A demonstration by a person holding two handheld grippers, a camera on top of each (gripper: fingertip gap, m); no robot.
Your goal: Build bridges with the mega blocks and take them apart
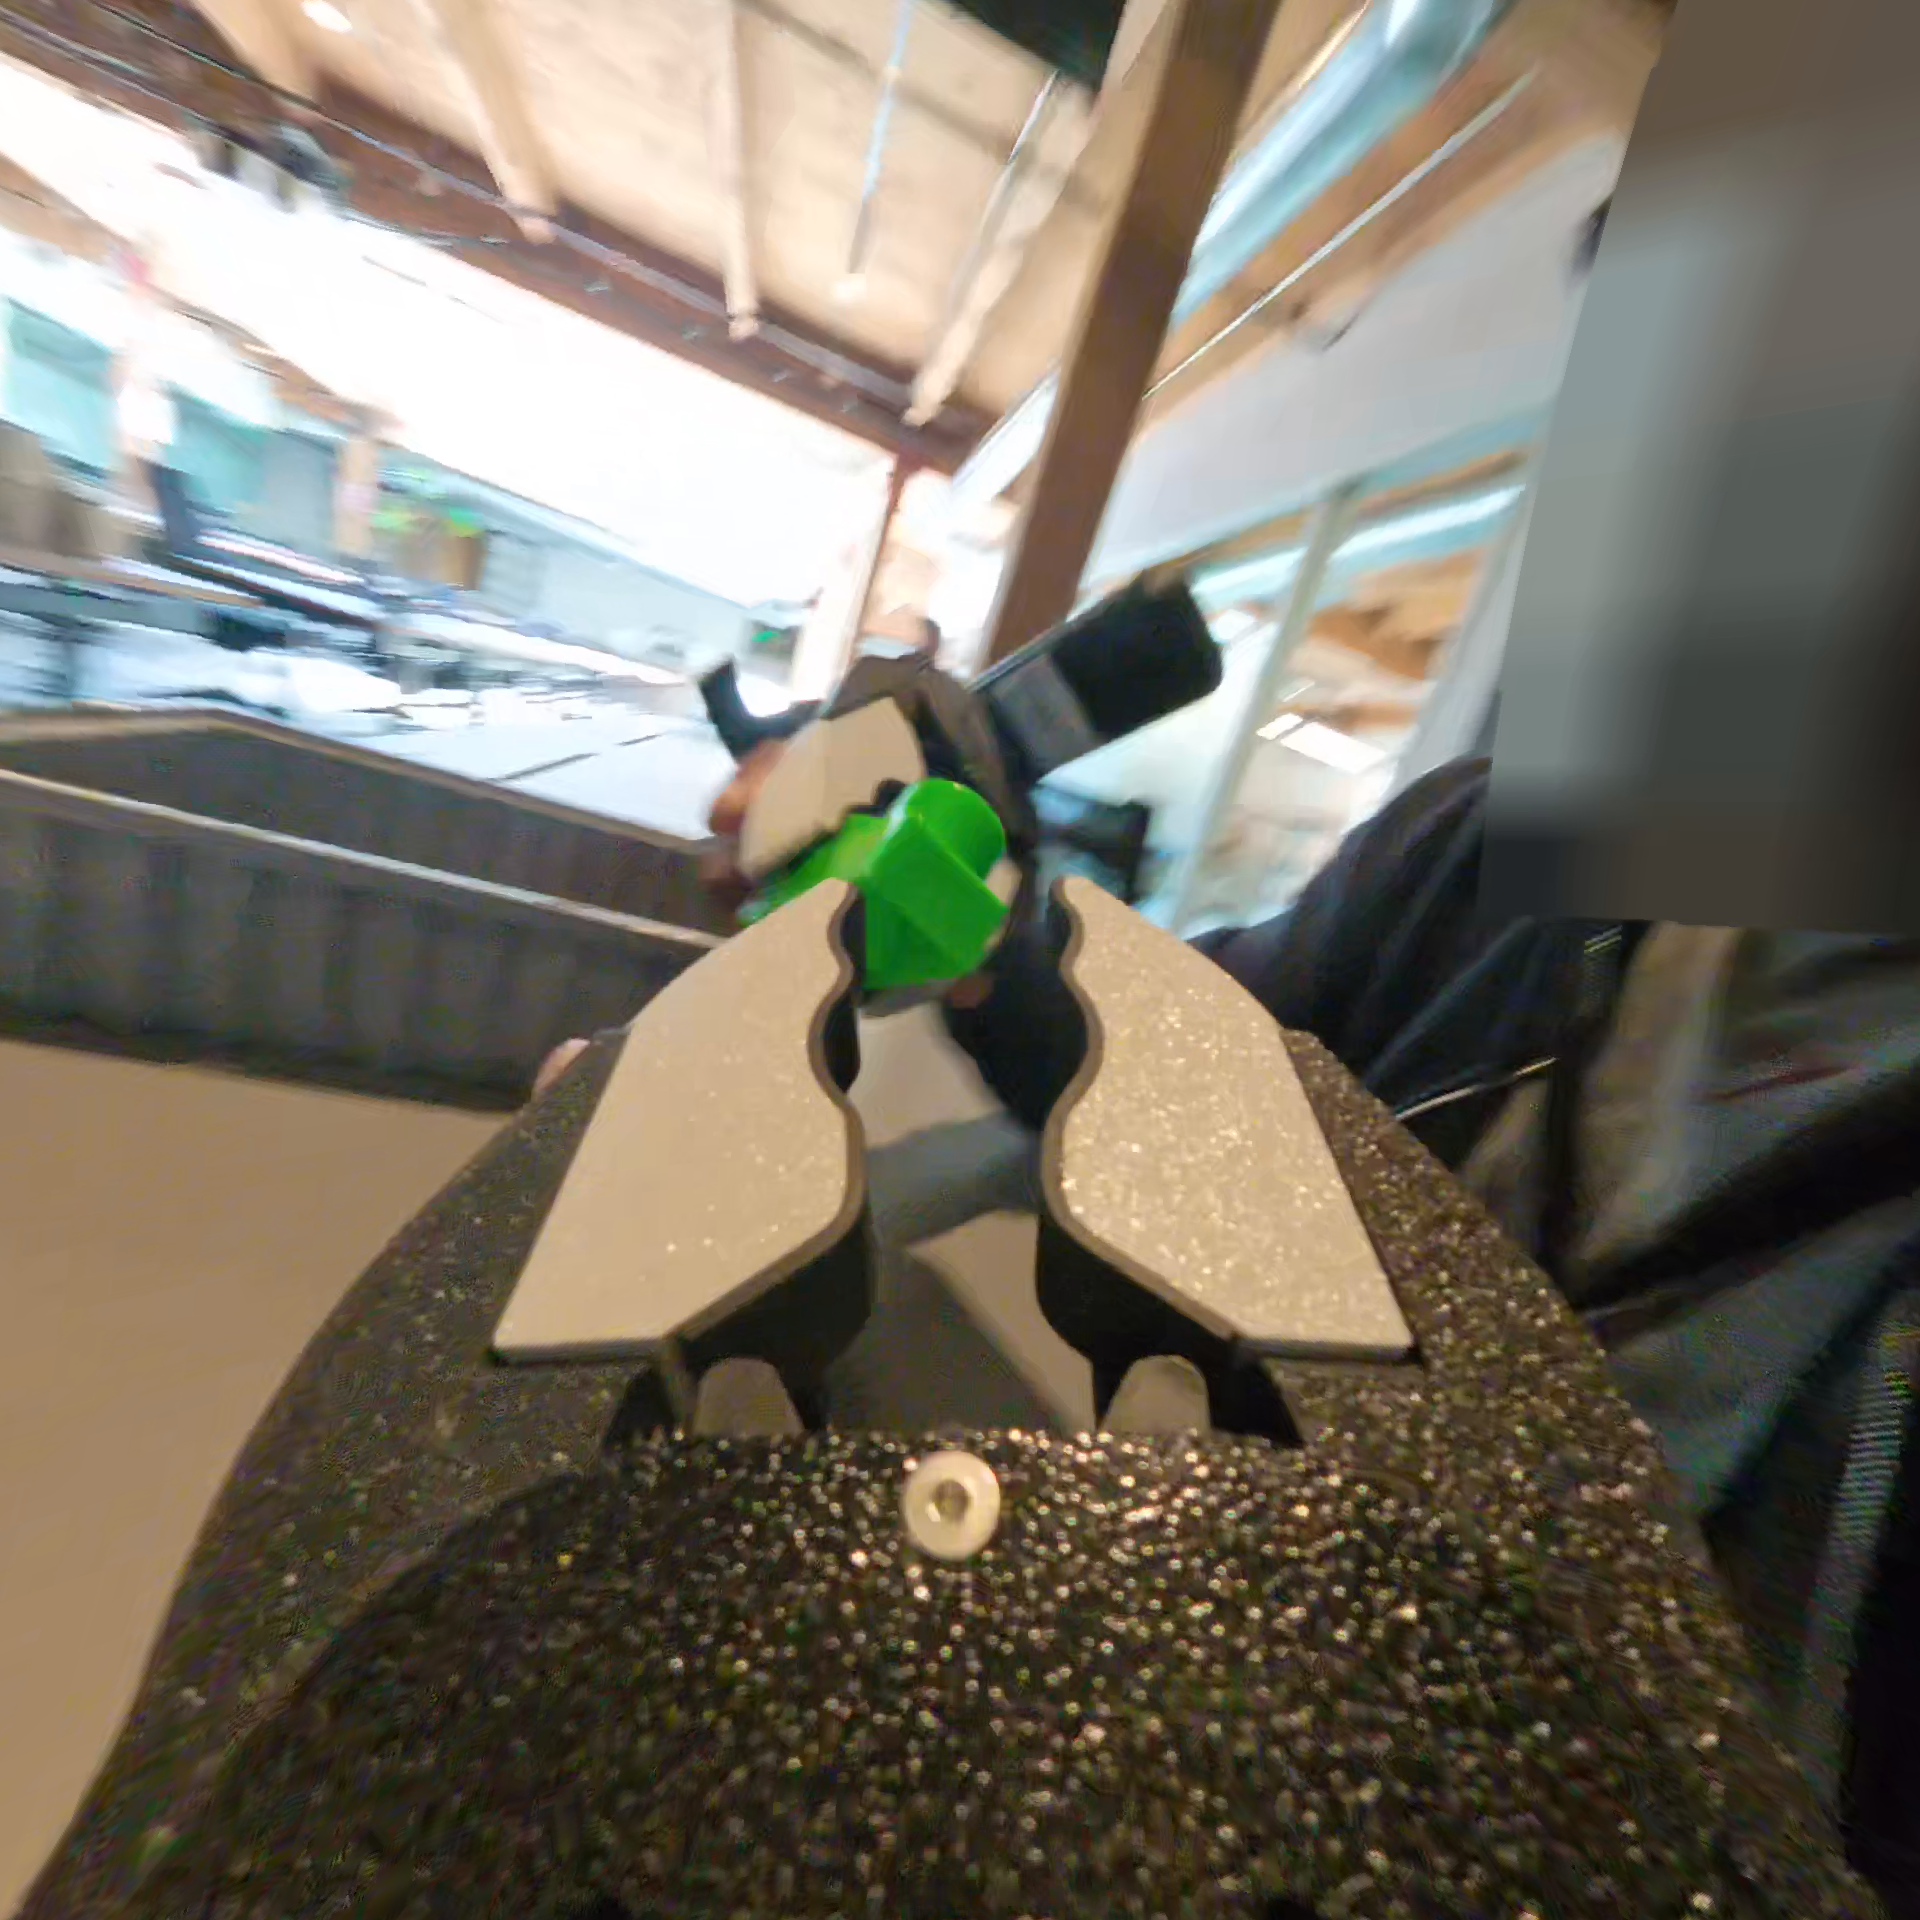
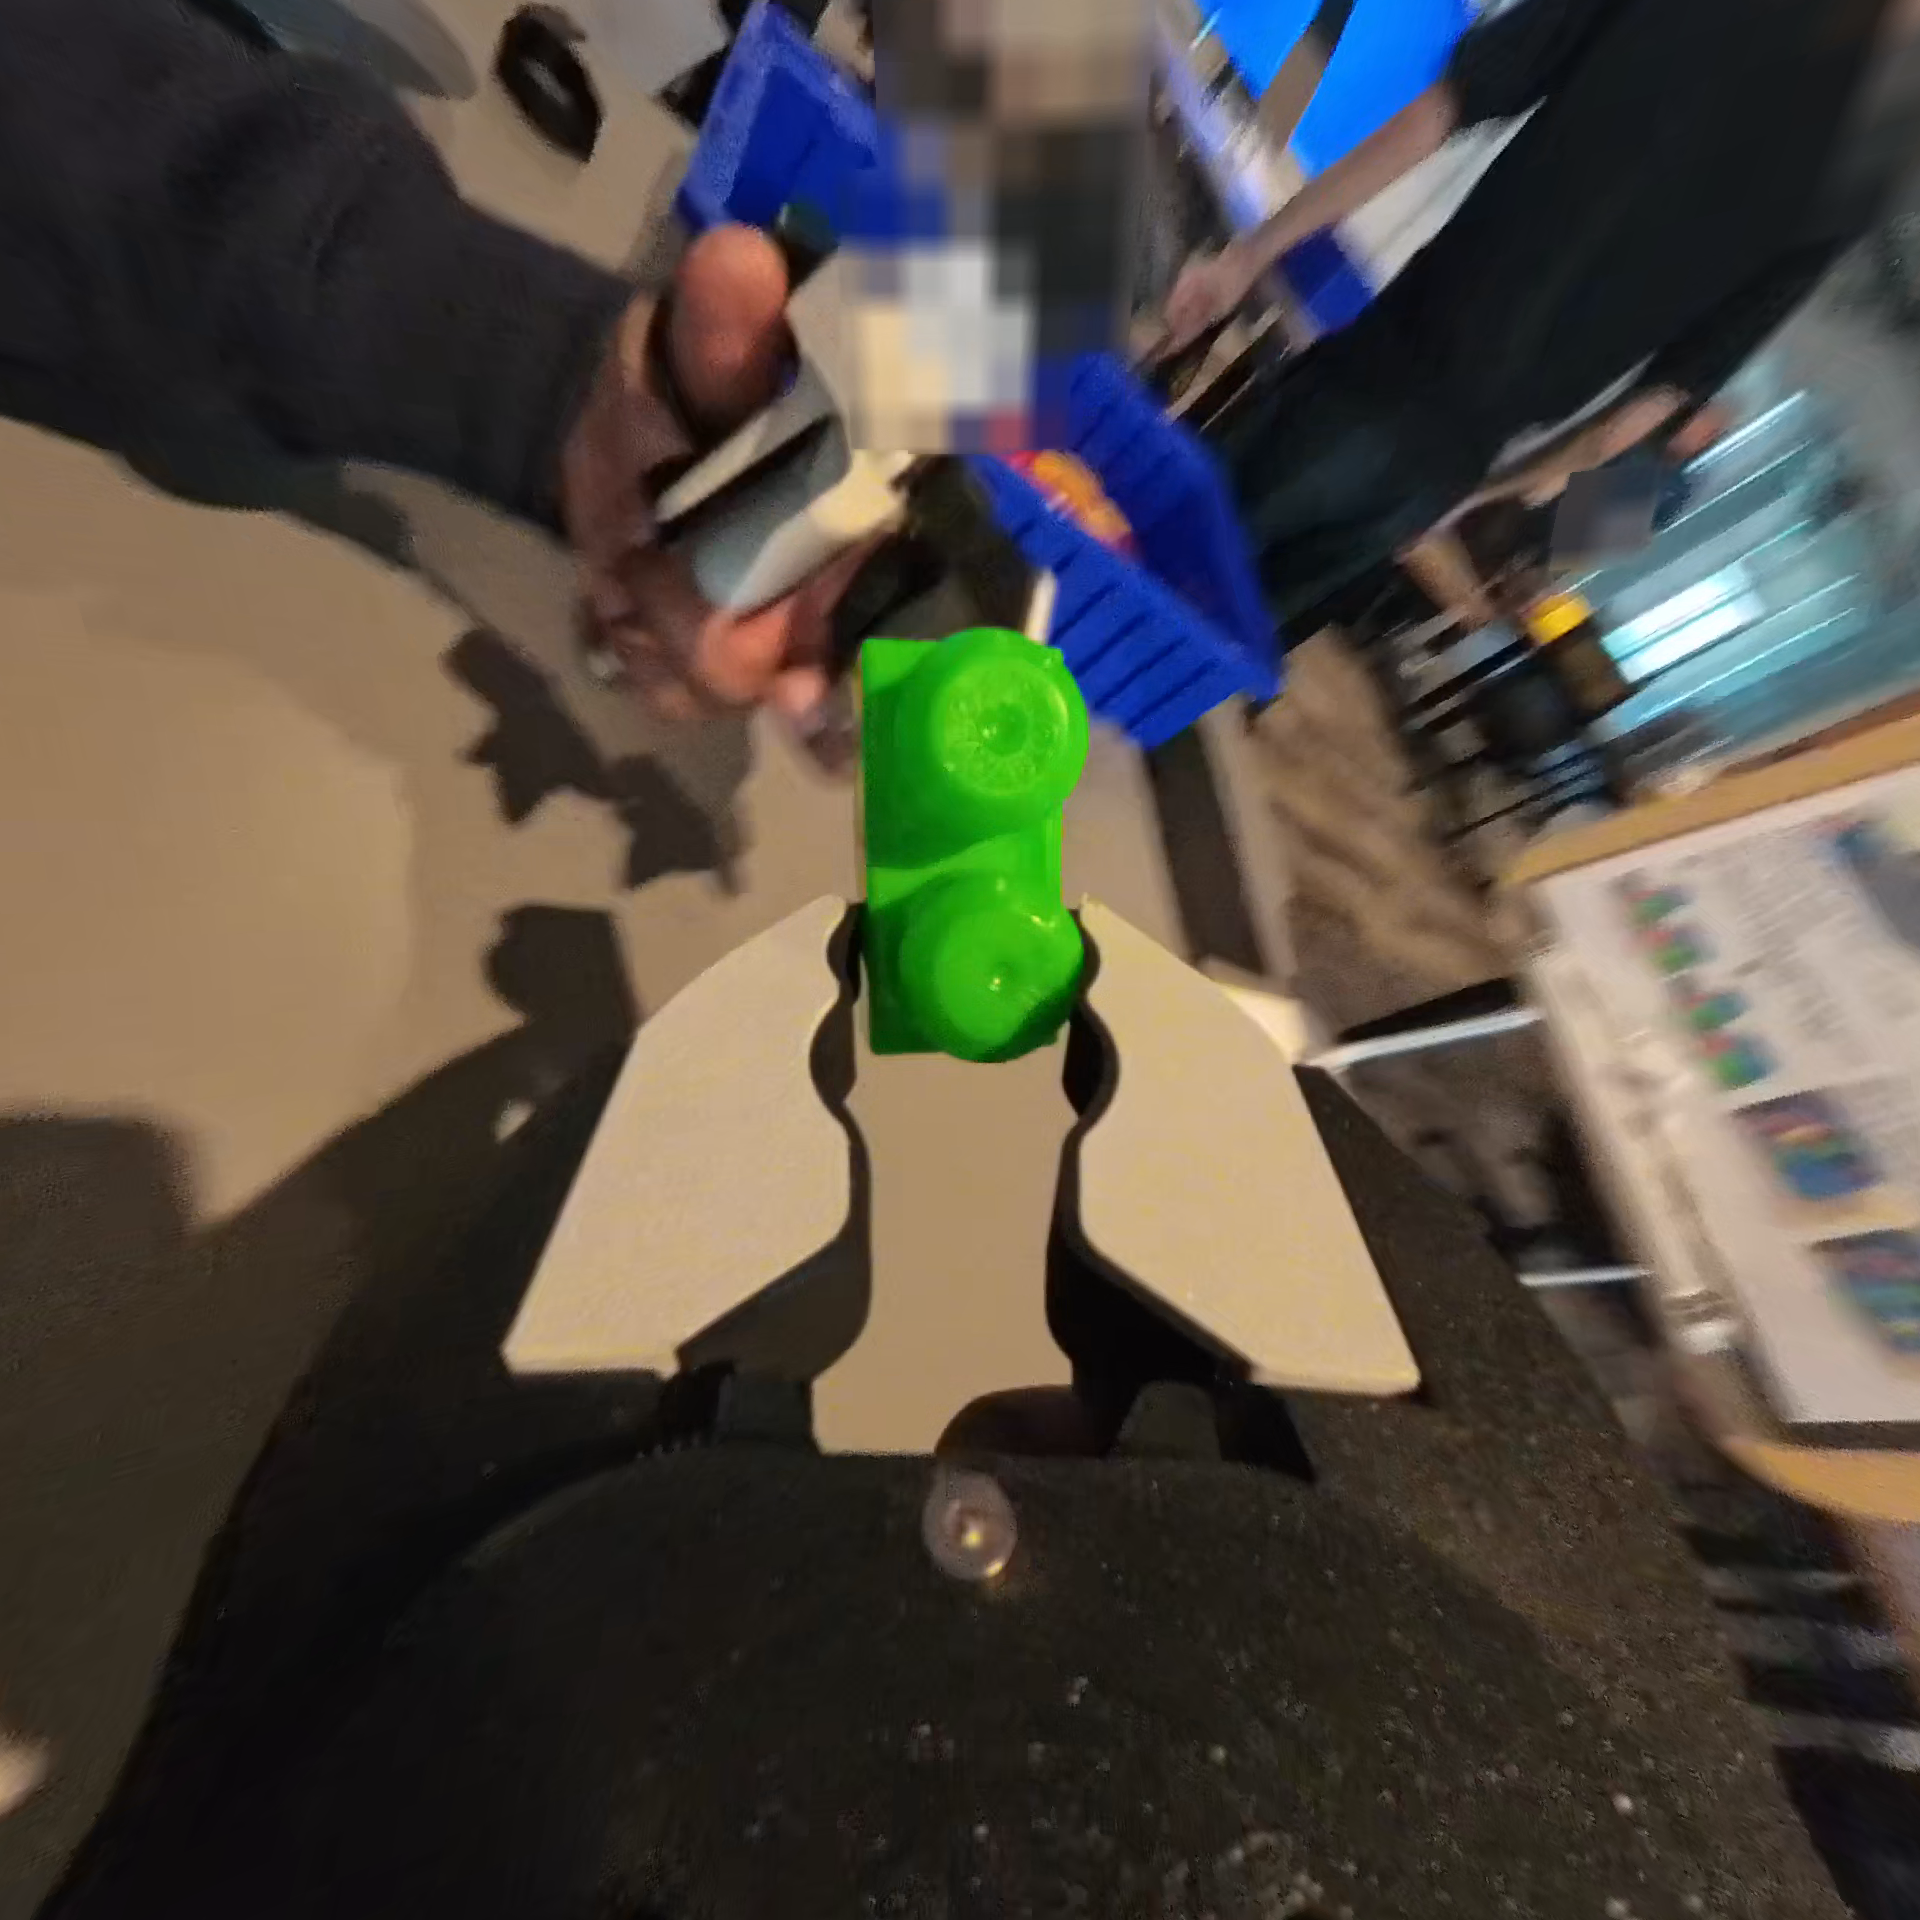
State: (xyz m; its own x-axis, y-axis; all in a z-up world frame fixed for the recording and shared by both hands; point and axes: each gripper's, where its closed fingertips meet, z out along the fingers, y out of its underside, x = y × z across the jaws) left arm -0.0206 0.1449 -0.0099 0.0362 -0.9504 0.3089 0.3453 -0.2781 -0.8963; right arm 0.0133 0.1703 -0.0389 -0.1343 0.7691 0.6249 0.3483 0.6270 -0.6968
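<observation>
A bright green two-stud mega block (image 2: 966, 842) is clamped between the fingertips of my right gripper (image 2: 964, 920) and sticks out forward, studs facing the camera. In the left wrist view the same block (image 1: 925, 894) sits just beyond my left gripper (image 1: 956, 909), whose jaws stand apart with nothing between the pads. The right gripper's grey finger (image 1: 821, 790) shows on the block there. In the right wrist view a hand holds the left gripper (image 2: 769, 509) just past the block's far end; I cannot tell whether they touch. Both views are motion-blurred.
Both grippers are raised above a grey tabletop (image 2: 208, 727). Blue bins (image 2: 1143, 582) stand behind the block, one holding coloured pieces. A printed sheet with block pictures (image 2: 1766, 1039) lies at the right. A person's dark sleeve (image 2: 260, 260) reaches in from the upper left.
</observation>
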